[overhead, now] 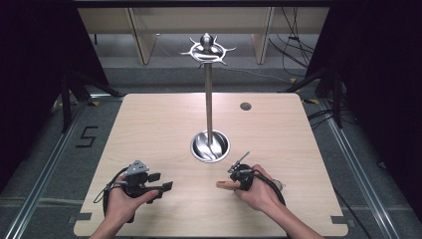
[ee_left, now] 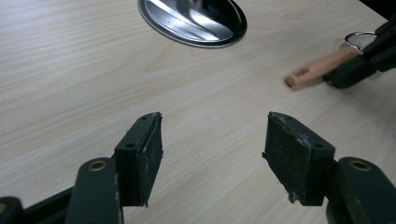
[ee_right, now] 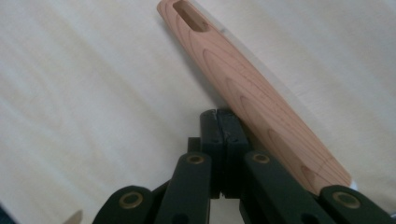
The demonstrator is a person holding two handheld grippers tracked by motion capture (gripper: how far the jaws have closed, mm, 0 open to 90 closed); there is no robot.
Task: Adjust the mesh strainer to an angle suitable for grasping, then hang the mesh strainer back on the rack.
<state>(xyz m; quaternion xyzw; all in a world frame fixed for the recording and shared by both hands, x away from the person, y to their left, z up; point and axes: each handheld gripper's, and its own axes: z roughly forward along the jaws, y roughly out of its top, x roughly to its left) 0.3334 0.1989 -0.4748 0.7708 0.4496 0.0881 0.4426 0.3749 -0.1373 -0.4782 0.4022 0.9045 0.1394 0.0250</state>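
The bench [overhead: 149, 129] is a pale wood-grain board with rounded corners and a small dark round grommet [overhead: 245, 106] near its far edge. On it stands a polished metal stand [overhead: 209, 99]: a slim round pole rising from a shiny dished base [ee_left: 194, 21] to a crown of short curved hooks around a ball knob. On the floor to the left of the bench, a dark marking reads "5" [overhead: 87, 136].

A smooth tapered wooden handle [ee_right: 247, 88], reddish with clear curved grain and a narrow slot cut near its rounded tip, lies low over the near right part of the bench, pointing left. A metal ring [ee_left: 357, 38] shows behind it in the left gripper view; whether it belongs to the handle I cannot tell.

The left hand-held gripper [ee_left: 212, 144], matte black with scuffed, speckled rubber pads [ee_left: 294, 154], has its jaws wide apart with bare bench between them, holding nothing. The right hand-held gripper [ee_right: 223, 140] has its jaws pressed together. The wooden handle runs just beside them on their right and seems to touch them, yet it does not lie between the pads. The person's right hand [overhead: 261, 191] holds this hand-held gripper near the front of the bench.
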